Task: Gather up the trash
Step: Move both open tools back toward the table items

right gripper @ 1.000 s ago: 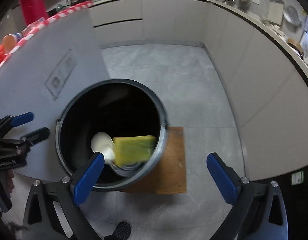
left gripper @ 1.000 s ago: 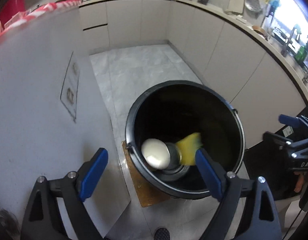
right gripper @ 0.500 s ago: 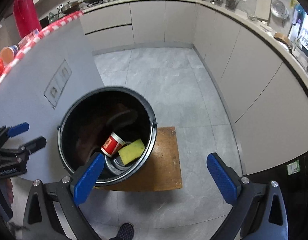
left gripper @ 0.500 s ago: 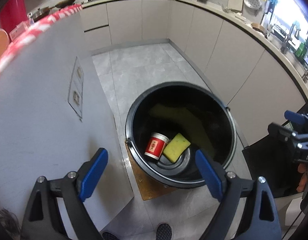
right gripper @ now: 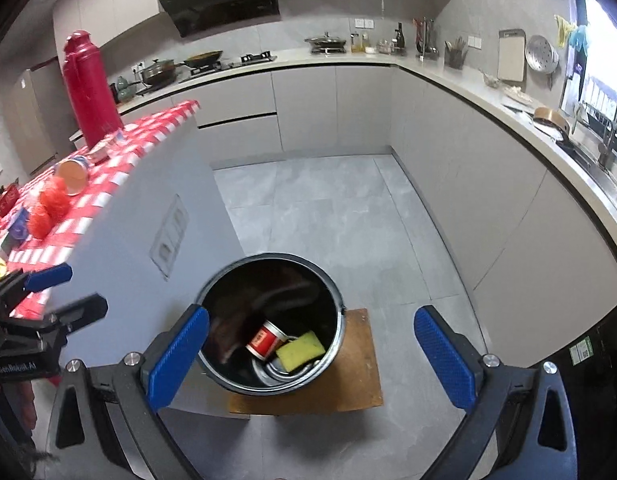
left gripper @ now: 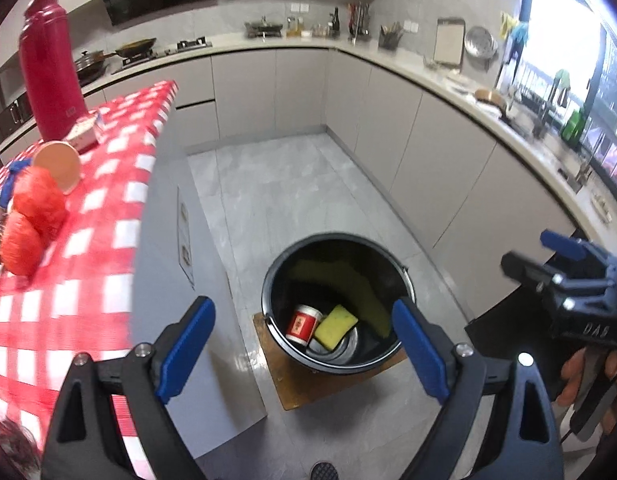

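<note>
A black bucket (left gripper: 404,280) (right gripper: 340,312) stands on a brown mat on the floor. Inside lie a red-and-white cup (left gripper: 303,323) (right gripper: 264,339), a yellow sponge (left gripper: 335,327) (right gripper: 300,351) and a metal lid. My left gripper (left gripper: 304,344) is open and empty, well above the bucket; it also shows in the right wrist view (right gripper: 60,292). My right gripper (right gripper: 312,354) is open and empty above the bucket; it also shows in the left wrist view (left gripper: 548,256). On the red checked tablecloth (left gripper: 88,216) lie red mesh balls (left gripper: 30,216) (right gripper: 48,208) and a tipped paper cup (left gripper: 58,164) (right gripper: 71,176).
A tall red thermos (left gripper: 48,64) (right gripper: 90,88) and a small box (left gripper: 84,134) stand on the counter at left. The grey side of the island (right gripper: 148,240) is beside the bucket. Grey cabinets run along the back and right, with a sink (right gripper: 588,152).
The cup and sponge have dropped and settled in the bucket. Both grippers have risen and tilted up, so the bucket looks smaller and the tabletop has come into view.
</note>
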Demonstrator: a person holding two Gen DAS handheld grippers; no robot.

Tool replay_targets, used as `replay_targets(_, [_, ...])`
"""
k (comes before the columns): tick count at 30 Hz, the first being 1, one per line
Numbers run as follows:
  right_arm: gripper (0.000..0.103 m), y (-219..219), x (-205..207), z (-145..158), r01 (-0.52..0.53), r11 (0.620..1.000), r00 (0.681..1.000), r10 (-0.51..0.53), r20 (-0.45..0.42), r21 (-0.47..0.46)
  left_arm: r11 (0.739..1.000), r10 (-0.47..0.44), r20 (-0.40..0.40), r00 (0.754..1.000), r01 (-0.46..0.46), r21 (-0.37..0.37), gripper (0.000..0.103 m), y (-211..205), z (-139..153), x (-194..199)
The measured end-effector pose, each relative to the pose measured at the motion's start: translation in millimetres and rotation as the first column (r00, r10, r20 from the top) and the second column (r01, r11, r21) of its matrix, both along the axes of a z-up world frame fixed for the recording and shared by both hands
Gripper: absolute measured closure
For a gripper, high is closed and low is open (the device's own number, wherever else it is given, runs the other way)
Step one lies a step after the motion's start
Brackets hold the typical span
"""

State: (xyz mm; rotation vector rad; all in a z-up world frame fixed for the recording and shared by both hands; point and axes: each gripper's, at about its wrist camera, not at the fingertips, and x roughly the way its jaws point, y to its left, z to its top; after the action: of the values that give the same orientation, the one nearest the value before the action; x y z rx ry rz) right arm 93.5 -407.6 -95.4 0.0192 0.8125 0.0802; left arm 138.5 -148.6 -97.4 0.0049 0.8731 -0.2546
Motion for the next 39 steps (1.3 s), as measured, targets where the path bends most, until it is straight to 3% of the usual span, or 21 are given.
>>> replay_targets(4, [0.0, 23, -4, 18, -0.013, 1.0, 1.0, 0.013, -0.001, 0.008, 1.0, 0.026, 0.05, 0.998, -0.025, -0.003, 0.011, 21, 16, -5])
replay_targets(14, [0.0, 85, -15, 48, -0.04, 0.999, 0.999, 0.041, 0.023, -0.017, 0.994, 0.113, 0.091, 0.989, -0.112, -0.018, 0.011, 83, 37, -23])
replay_targets(24, [0.0, 170, -21, 67, -0.157, 0.987, 0.986, 0.158, 0.061, -0.018, 0.968, 0.249, 0.112, 0.962, -0.249, -0.01, 0.011, 165, 42, -49])
replay_targets(31, [0.0, 237, -30, 76, -0.274, 0.961, 0.956, 0.276, 0.1, -0.036, 0.927, 0.371, 0.133, 0.919, -0.374, 0.004, 0.011, 228, 42, -76])
replay_targets(39, [0.0, 305, -36, 79, -0.363, 0.93, 0.924, 0.367, 0.111, -0.053, 0.852, 0.513, 0.193, 0.836, -0.523, 0.0, 0.011, 301, 43, -105])
